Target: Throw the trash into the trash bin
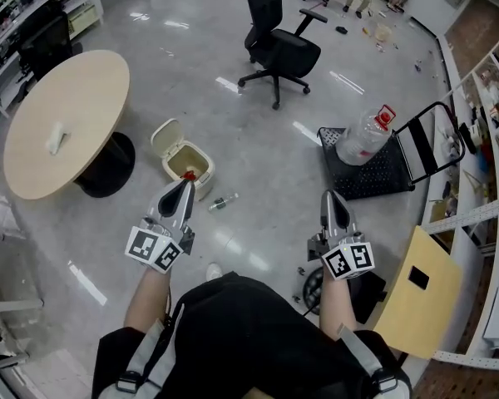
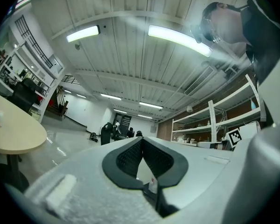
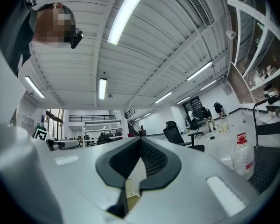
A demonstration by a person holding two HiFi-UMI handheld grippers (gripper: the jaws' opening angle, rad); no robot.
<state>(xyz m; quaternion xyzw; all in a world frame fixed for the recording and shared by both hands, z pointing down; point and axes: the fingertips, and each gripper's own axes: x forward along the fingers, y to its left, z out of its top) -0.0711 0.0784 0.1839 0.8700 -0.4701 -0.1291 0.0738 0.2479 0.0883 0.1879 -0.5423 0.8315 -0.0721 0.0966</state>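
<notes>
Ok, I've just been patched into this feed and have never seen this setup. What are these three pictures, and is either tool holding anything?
There is no robot arm here: a person holds a two-jaw gripper in each hand. The wide picture comes from a camera on the person's head, looking down at the floor. The left gripper shows on its left and the right gripper on its right. The other two pictures come from a camera riding on each gripper, looking along its jaws.

Both pairs of jaws are closed. On the floor just ahead of the left gripper stands a small beige trash bin with its lid up, and a small bottle lies beside it. A red thing shows at the left tip over the bin's opening. I can't tell whether it is pinched or already inside. Nothing shows between the right jaws.
</notes>
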